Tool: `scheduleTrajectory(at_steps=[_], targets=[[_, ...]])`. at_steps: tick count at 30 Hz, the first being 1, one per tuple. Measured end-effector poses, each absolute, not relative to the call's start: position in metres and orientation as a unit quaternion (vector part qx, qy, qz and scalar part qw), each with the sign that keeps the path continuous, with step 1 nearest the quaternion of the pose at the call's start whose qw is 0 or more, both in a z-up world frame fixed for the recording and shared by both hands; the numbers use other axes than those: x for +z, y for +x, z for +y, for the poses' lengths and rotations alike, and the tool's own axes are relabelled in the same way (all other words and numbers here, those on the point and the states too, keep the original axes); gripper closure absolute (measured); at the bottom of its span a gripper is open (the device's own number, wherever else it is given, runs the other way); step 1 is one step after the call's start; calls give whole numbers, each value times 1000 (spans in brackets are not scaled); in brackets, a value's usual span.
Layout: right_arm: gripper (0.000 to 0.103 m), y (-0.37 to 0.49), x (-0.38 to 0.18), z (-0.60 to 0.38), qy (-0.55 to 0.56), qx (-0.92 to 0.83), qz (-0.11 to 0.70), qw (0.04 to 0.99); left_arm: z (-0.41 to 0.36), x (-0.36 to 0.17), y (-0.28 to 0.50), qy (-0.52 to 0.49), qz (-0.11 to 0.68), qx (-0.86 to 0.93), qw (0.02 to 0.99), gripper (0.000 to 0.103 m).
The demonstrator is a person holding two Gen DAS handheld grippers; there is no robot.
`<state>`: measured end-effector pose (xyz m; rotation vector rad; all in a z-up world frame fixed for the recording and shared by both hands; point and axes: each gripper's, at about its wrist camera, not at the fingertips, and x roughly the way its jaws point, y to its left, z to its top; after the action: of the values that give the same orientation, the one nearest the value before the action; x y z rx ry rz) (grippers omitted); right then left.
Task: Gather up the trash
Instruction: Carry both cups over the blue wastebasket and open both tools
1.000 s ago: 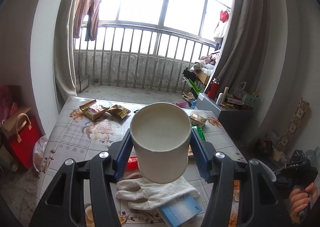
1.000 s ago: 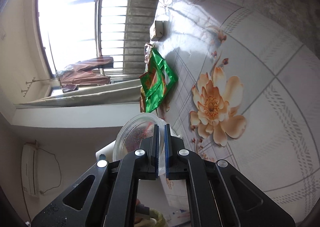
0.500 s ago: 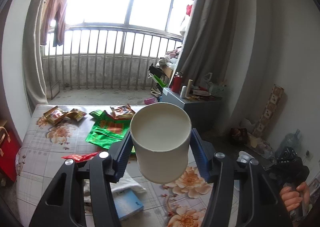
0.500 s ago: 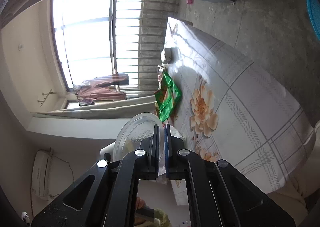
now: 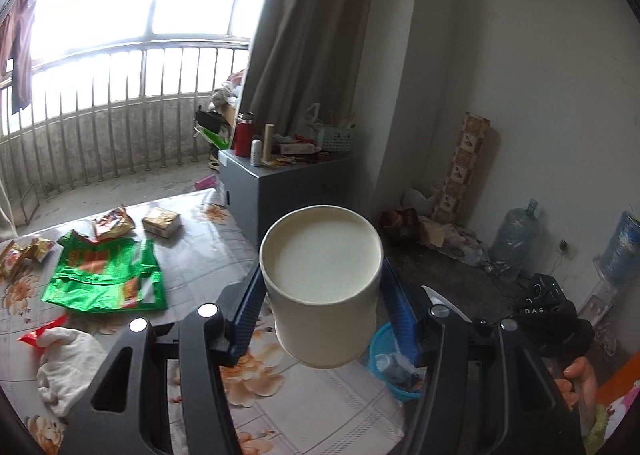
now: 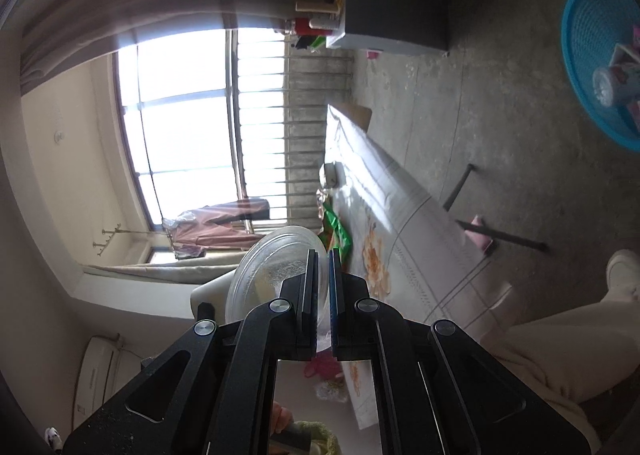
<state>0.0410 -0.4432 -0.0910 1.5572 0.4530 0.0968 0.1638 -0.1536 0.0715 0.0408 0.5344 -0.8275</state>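
Note:
A white paper cup [image 5: 320,255] hangs upright between the blue pads of my left gripper [image 5: 322,273], which is shut on its sides, over the table's right edge. Below it on the floor, a blue basket [image 5: 378,339] peeks out beside the right finger. My right gripper [image 6: 323,259] is rolled sideways and shut on the rim of a clear plastic lid [image 6: 272,271]. In the right wrist view the blue basket [image 6: 572,35] sits at the upper right with trash inside. A green bag [image 5: 104,275], snack wrappers [image 5: 112,219] and a small box [image 5: 160,221] lie on the floral table [image 5: 208,251].
A white glove [image 5: 68,359] and a red wrapper [image 5: 40,331] lie at the table's left. A grey cabinet [image 5: 280,191] stands beyond the table, water bottles [image 5: 514,239] by the wall. A person's trouser leg and shoe [image 6: 620,271] stand near the table.
Both views have swung away from the window side of the table toward its right edge and the floor. The blue basket has come into view. Both grips are unchanged.

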Motion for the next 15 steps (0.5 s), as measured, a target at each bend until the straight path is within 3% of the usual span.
scheduleTrajectory(at_steps=[7,15], targets=[[100,-29,-113,-497,674,-122,178,706,-258,36,155,53,331,-471,816,47],[100,-91,-187,-540,673,-297,198,647,-388,-45,140,129,417,-512,740,47]])
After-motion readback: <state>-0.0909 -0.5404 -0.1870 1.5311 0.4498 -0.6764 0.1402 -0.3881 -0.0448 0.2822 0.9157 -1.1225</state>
